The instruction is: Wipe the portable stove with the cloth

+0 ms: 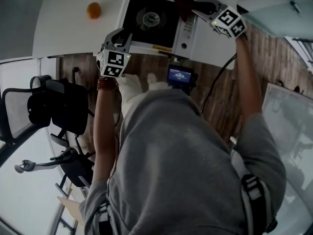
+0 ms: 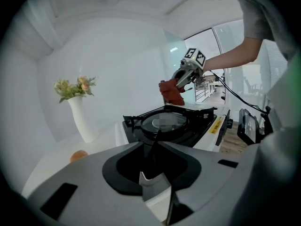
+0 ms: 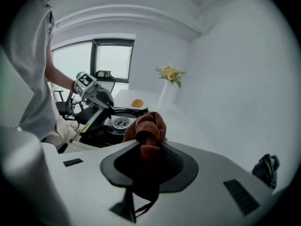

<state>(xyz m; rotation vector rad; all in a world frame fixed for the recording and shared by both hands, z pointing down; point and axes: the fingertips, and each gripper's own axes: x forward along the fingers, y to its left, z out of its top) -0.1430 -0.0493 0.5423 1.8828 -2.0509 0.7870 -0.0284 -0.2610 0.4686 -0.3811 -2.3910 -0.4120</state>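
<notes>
Surfaces noted: the cloth (image 3: 146, 126) is rust-red terry with a rough looped pile, matt. The portable stove (image 1: 151, 19) has a black top with a dull sheen and a smooth white body, apparently painted metal. The table (image 1: 63, 28) is white, smooth, matt. The floor (image 1: 222, 99) is dark grained wood planks. The vase (image 2: 82, 119) is white, smooth. The left gripper (image 2: 154, 142) has a matt grey plastic shell.

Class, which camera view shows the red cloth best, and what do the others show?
The right gripper view: the cloth fills the centre, bunched between the right claw's jaws. The left gripper view shows it small and distant above the stove; the head view, a dark patch.
</notes>
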